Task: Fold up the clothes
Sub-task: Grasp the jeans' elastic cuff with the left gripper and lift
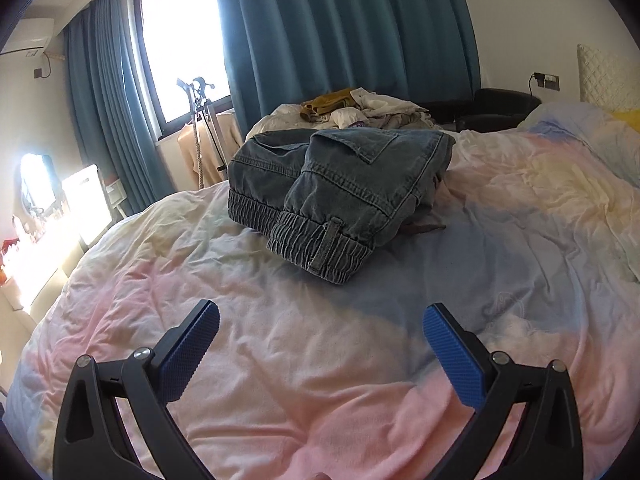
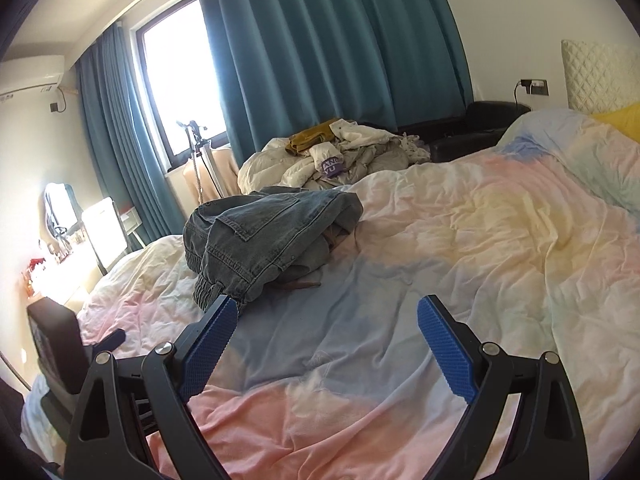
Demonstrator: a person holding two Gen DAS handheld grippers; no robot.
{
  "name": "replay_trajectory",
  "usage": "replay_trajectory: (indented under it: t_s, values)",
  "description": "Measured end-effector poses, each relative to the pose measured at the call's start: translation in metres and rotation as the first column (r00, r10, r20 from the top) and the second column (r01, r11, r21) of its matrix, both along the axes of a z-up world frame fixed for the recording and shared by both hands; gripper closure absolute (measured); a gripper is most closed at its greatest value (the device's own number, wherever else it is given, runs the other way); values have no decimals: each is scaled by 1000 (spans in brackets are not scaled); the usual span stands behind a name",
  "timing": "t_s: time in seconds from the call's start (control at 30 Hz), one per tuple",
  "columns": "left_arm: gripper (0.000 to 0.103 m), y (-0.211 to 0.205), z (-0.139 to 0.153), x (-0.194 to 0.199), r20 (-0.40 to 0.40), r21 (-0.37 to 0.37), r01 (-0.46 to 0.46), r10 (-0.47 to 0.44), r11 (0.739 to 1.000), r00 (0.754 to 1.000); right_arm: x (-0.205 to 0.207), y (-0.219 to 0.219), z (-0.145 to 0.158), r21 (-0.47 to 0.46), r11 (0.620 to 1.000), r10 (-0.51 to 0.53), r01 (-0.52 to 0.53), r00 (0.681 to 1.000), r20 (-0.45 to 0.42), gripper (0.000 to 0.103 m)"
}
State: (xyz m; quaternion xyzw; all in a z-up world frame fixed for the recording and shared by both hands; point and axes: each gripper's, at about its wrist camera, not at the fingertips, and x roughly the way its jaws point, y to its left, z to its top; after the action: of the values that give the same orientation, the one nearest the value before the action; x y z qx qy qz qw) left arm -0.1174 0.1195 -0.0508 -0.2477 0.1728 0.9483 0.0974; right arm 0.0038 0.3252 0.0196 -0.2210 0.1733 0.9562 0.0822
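Note:
A pair of grey-blue denim trousers (image 1: 340, 192) lies folded in a thick bundle on the pastel quilt (image 1: 280, 340), elastic waistband toward me. In the right wrist view the same trousers (image 2: 264, 236) sit ahead and to the left. My left gripper (image 1: 320, 320) hangs open above the quilt, short of the waistband, nothing between its blue pads. My right gripper (image 2: 326, 316) is open too, with its left fingertip (image 2: 224, 316) close to the bundle's near edge. A brown drawstring (image 2: 300, 285) trails out from under the denim.
A heap of unfolded pale and mustard clothes (image 1: 360, 110) lies at the far edge of the bed. Beyond it hang teal curtains (image 1: 340, 32) and a window (image 1: 180, 40). A yellow pillow (image 2: 620, 118) and a quilted headboard (image 2: 596, 76) are far right. A dresser with mirror (image 1: 36, 184) stands left.

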Motion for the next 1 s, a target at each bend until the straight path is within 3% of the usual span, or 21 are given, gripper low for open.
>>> replay_trajectory:
  t_s: [0.2,0.4,0.5,0.6,0.67,0.73,0.93,1.0]
  values:
    - [0,41,-31,-48,-13,-147,-11,9,989,1000,-23,16,-19,-91,996,-11,14,999,31,10]
    - [0,79,-57,-91,-24,-291,-16,9,957,1000,-46,39,-48,-177,982,-51,67,995,91,10]
    - [0,87,-62,-110,-20,-326,-55,51,944,998,-55,50,-62,-231,969,-67,94,990,121,10]
    - [9,93,-67,-126,-19,-372,-109,110,922,994,-60,56,-71,-248,963,-74,105,989,131,10]
    - [24,97,-67,-129,-30,-410,-130,129,903,991,-62,56,-75,-247,963,-75,106,988,134,10]
    - [35,94,-60,-129,-30,-392,-144,143,909,989,-64,55,-79,-262,962,-45,76,991,124,10]
    - [60,73,-8,-103,-45,-226,-122,115,966,992,-63,47,-77,-276,961,9,14,997,82,10]
    - [64,63,13,-90,-34,-167,-119,115,979,993,-58,45,-75,-267,964,9,5,999,51,10]
